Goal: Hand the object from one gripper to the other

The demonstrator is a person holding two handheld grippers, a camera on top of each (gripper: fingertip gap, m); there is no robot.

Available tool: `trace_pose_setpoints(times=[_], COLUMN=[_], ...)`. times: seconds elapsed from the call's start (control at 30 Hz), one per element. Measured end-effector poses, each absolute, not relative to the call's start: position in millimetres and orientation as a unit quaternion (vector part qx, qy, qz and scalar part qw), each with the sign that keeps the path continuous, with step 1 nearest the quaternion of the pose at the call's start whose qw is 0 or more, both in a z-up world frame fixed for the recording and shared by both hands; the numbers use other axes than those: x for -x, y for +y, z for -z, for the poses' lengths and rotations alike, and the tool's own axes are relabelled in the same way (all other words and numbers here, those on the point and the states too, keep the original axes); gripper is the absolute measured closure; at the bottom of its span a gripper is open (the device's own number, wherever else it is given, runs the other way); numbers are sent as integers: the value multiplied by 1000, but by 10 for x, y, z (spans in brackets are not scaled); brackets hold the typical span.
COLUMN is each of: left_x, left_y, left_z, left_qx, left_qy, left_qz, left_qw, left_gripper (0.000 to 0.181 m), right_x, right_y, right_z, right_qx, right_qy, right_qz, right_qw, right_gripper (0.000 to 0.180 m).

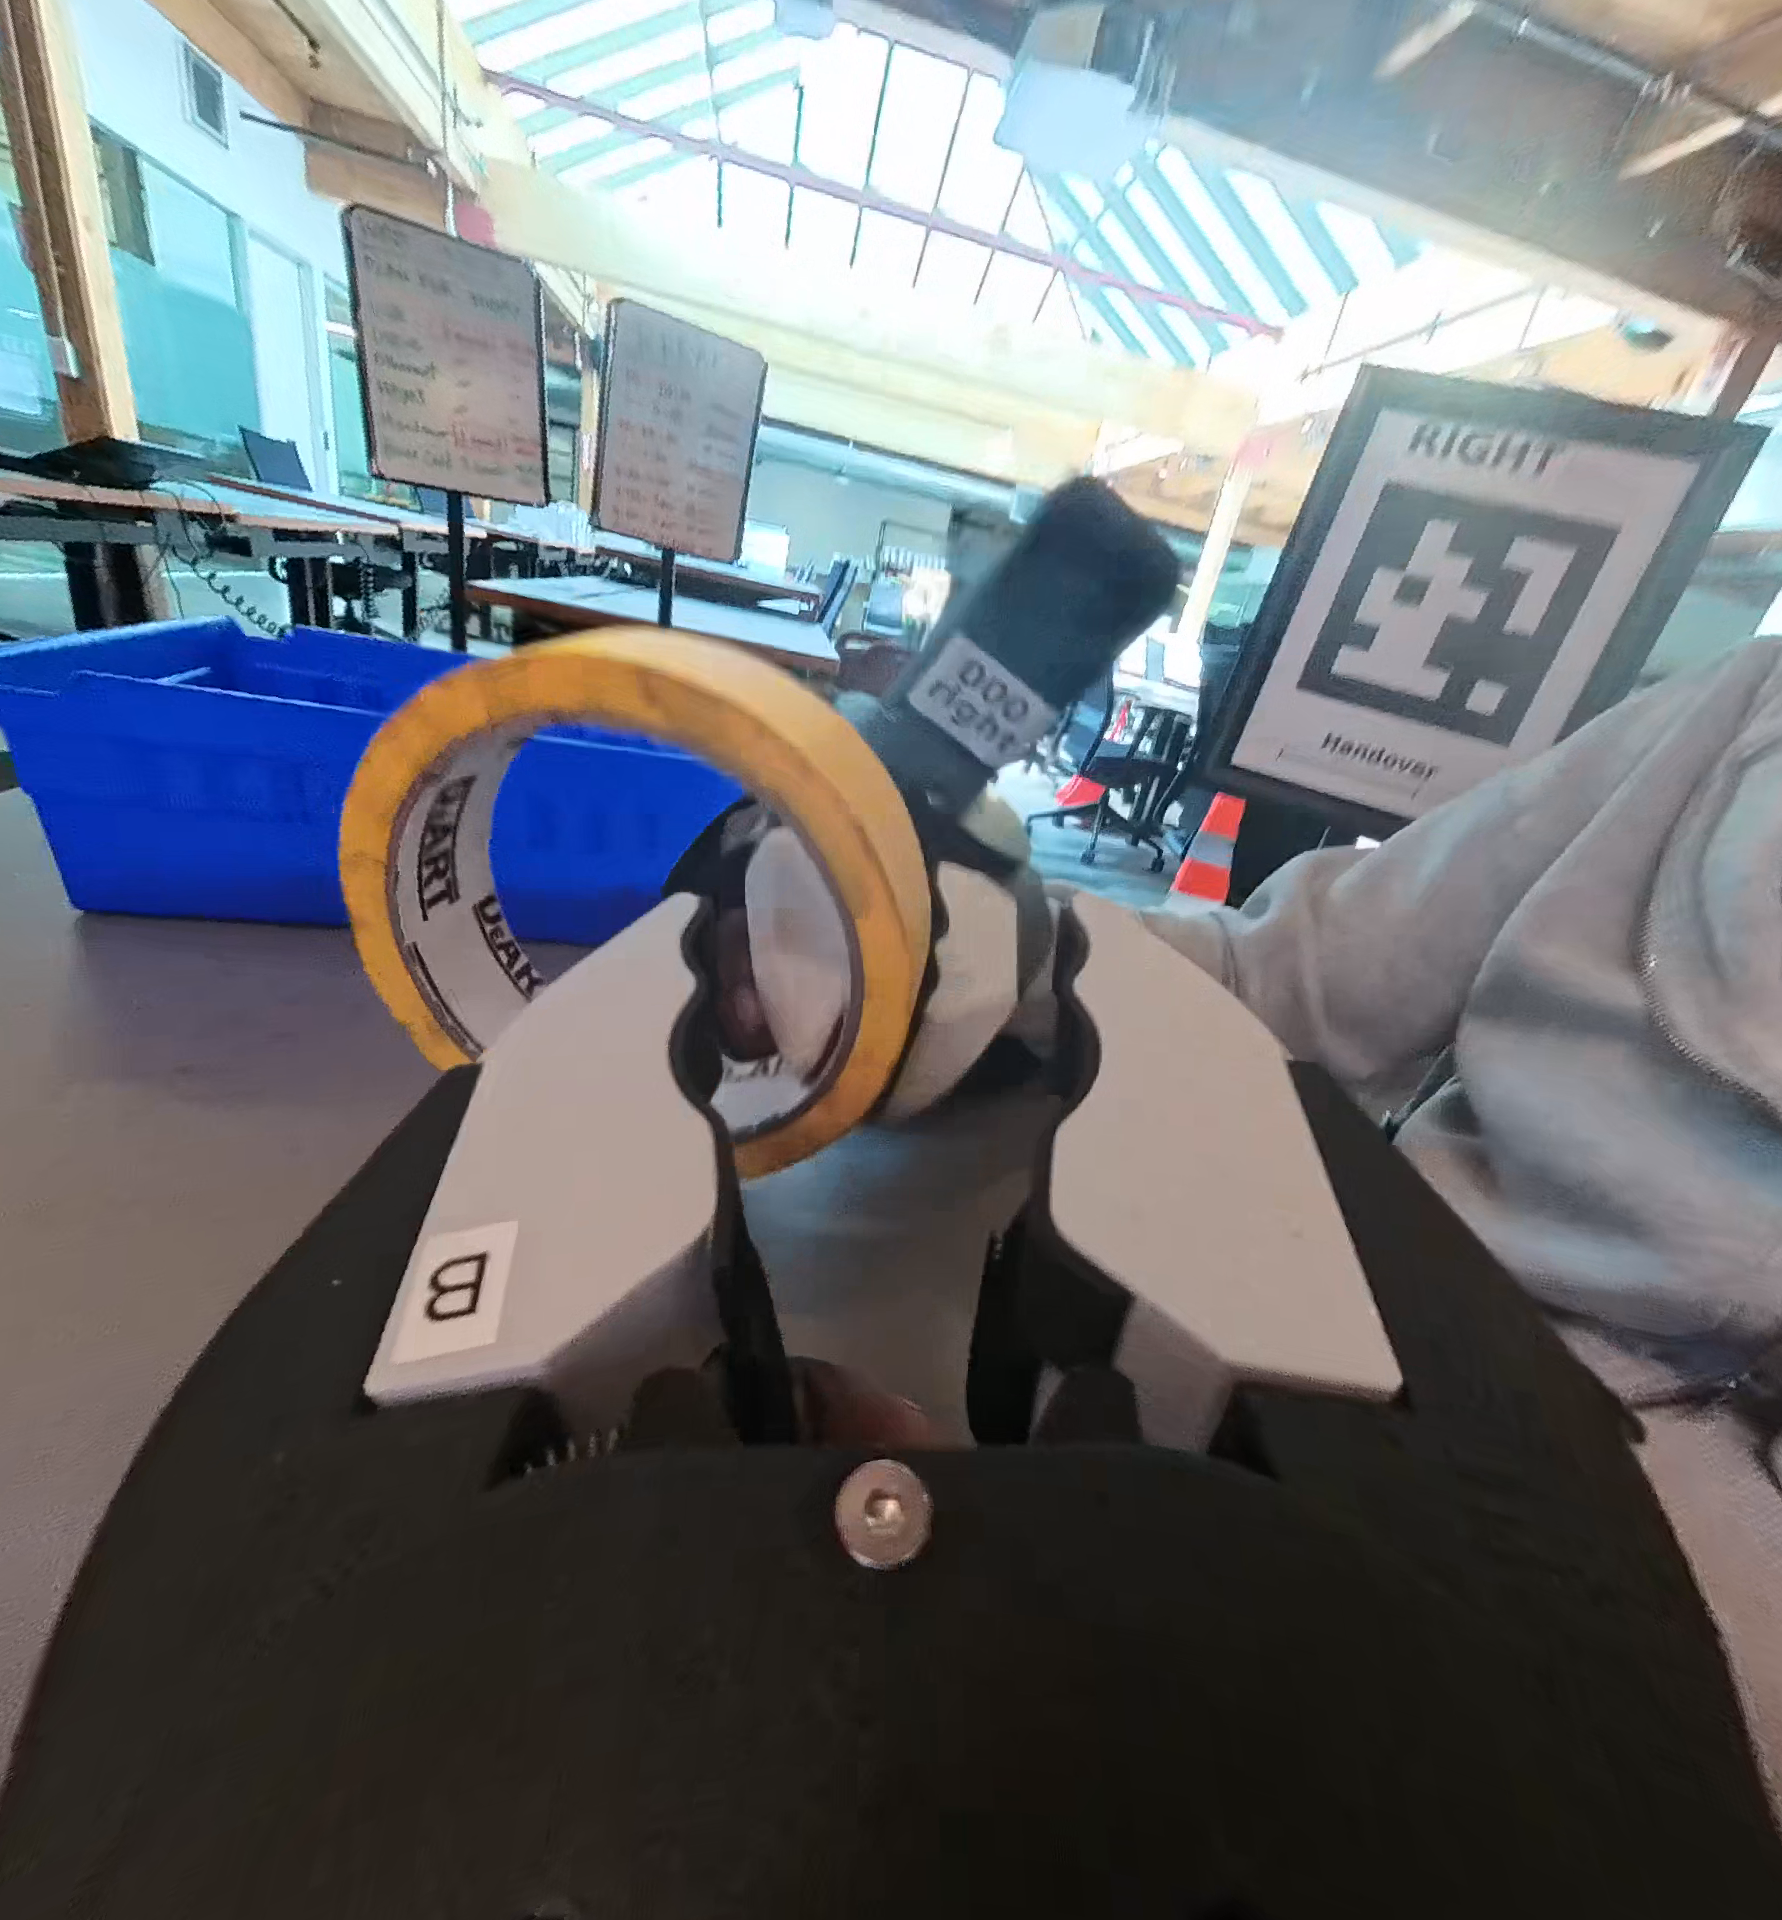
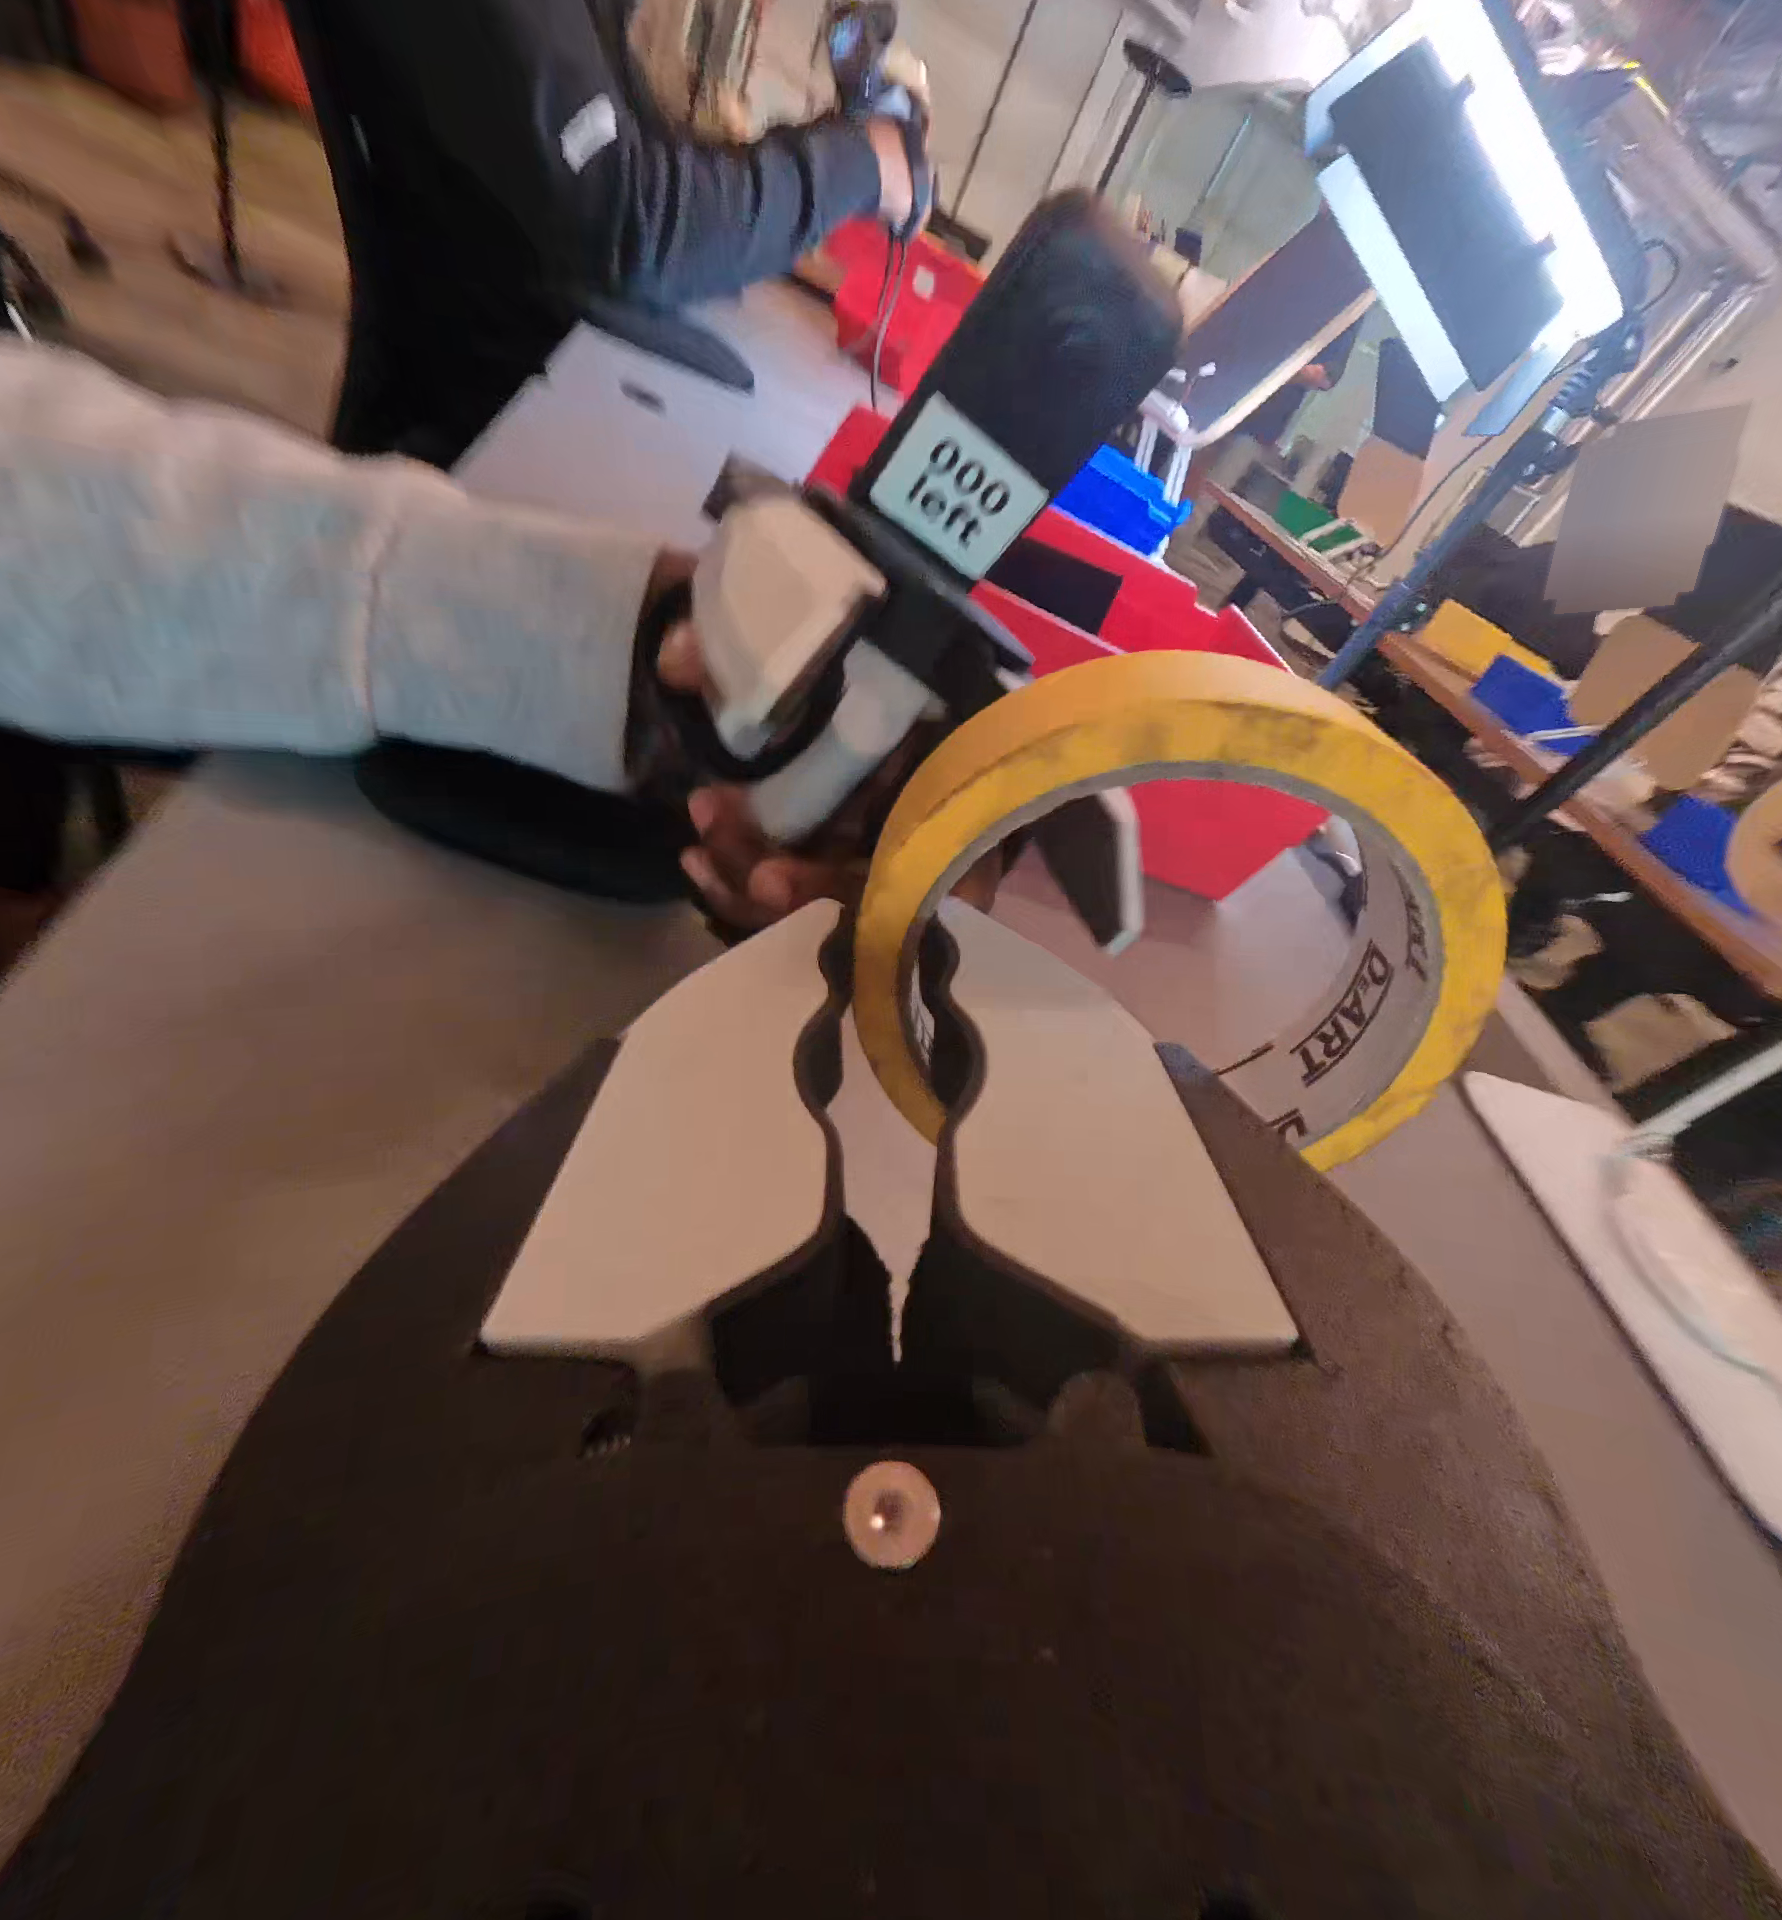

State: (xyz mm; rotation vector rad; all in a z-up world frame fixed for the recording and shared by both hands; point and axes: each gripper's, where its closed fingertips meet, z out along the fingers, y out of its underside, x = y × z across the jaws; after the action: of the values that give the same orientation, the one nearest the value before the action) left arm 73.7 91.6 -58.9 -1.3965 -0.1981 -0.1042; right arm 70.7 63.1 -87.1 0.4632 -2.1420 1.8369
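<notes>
A yellow roll of tape (image 1: 648, 675) is held up above the grey table (image 1: 139, 1039). My right gripper (image 2: 892, 966) is shut on the wall of the tape roll (image 2: 1178, 707), one finger inside the ring and one outside. In the left wrist view its white fingers (image 1: 799, 935) pinch the roll's right side. My left gripper (image 1: 882, 935) is open, its jaws wide apart on either side of the roll's lower edge and the right gripper's tips. In the right wrist view one left finger (image 2: 1110, 862) shows through the ring.
A blue bin (image 1: 191, 769) stands on the table to the left. A black-and-white marker board (image 1: 1469, 592) stands at the right, behind a grey sleeve (image 1: 1593, 935). Red bins (image 2: 1209, 831) stand behind the roll. Another person (image 2: 513, 187) stands beyond the table. Less than 4 cm separates the two grippers' tips.
</notes>
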Motion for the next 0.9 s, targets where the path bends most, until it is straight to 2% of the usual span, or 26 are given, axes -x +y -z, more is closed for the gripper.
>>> trace_pose_setpoints(times=[0.07, 0.13, 0.2, 0.27, 0.33, 0.43, 0.5, 0.6, 0.63, 0.67, 0.7, 0.8, 0.9], left_x=[-698, -660, -634, -662, -679, -629, -668, -685, -680, -700, -707, -667, -668], left_y=[872, 836, 829, 833, 855, 854, 877, 946, 966, 981, 985, 968, 879], left_z=[519, 515, 535, 542, 580, 631, 630, 756, 791, 788, 796, 784, 533], left_qx=[623, 621, 625, 634, 650, 669, 671, 700, 707, 705, 707, 702, 635], left_qy=[-96, -102, -103, -94, -73, -50, -23, 7, 10, 21, 20, -3, -49], left_qz=[37, 26, 20, 22, -5, -75, -95, -121, -127, -127, -125, -119, -68], left_qw=[775, 777, 773, 768, 756, 738, 735, 704, 696, 698, 696, 702, 768], left_gripper=[123, 135, 155, 158, 164, 171, 171, 171, 171, 171, 170, 168, 136], right_x=[-680, -645, -659, -668, -670, -737, -699, -561, -534, -508, -493, -536, -597], right_y=[598, 577, 569, 565, 566, 615, 692, 819, 856, 873, 874, 871, 827], right_z=[988, 1072, 1086, 1096, 1075, 860, 633, 395, 346, 338, 354, 361, 444], right_qx=[-185, -199, -206, -200, -168, -91, -30, 53, 70, 83, 89, 63, -6], right_qy=[-754, -763, -761, -763, -768, -745, -700, -624, -602, -591, -589, -599, -647], right_qz=[-601, -575, -573, -577, -595, -660, -710, -758, -764, -764, -761, -765, -756], right_qw=[186, 219, 224, 212, 170, 20, -73, -184, -220, -245, -255, -229, -99], right_gripper=[168, 168, 168, 168, 157, 132, 130, 136, 143, 159, 163, 166, 168])
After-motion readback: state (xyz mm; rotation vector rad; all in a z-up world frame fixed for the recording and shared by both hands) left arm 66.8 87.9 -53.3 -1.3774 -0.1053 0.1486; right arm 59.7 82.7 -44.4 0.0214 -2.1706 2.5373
